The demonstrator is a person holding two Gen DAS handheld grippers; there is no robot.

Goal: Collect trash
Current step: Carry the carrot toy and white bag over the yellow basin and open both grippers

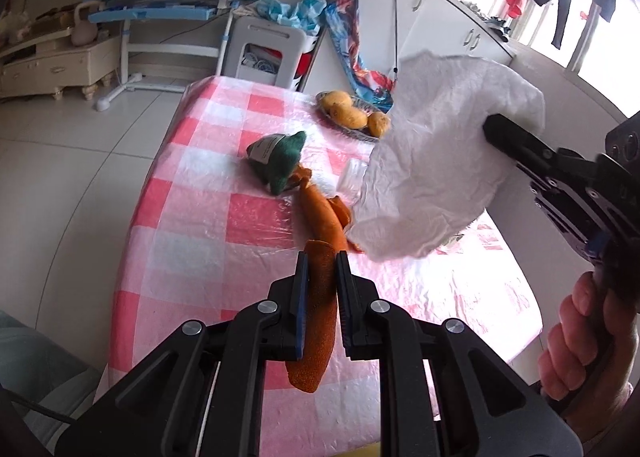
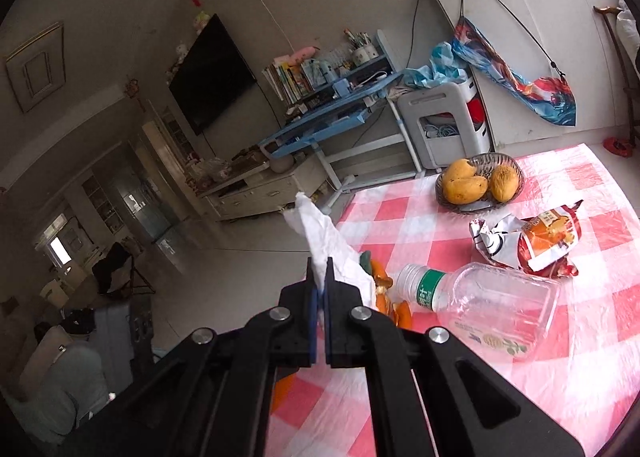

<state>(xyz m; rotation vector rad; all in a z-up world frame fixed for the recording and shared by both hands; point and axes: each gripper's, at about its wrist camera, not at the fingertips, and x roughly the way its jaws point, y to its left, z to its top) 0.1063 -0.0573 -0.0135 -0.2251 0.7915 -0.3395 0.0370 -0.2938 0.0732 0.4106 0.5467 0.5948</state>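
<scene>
1. The left tool (image 1: 322,257) had its pads pressed onto an orange cloth (image 1: 320,297). The cloth ran up between the blue pads, and its loose end drooped below them.
2. The far end of that cloth trailed across the counter (image 1: 192,217) toward a green pouch with a label (image 1: 278,161), lying near the counter's middle.
3. The right tool (image 2: 319,269) was pinching a crumpled white tissue (image 2: 320,233). A corner of the tissue stuck up past the fingertips.
4. From the left wrist view, that tissue hung as a big white sheet above the counter's right side. The right tool reached into it from the right, a person's hand (image 1: 580,341) wrapped round its handle.
5. A clear plastic bottle with a green label (image 2: 480,297) lay on its side on the checked cover, just right of the right tool.
6. A crushed orange-and-white snack wrapper (image 2: 532,241) sat just beyond the bottle, toward the right edge.
7. A glass bowl (image 2: 516,173) with three mangoes (image 2: 466,187) stood near the far edge.
8. Past the far edge stood a blue desk (image 2: 332,121) stacked with books, and a white storage cart (image 2: 440,125).
</scene>
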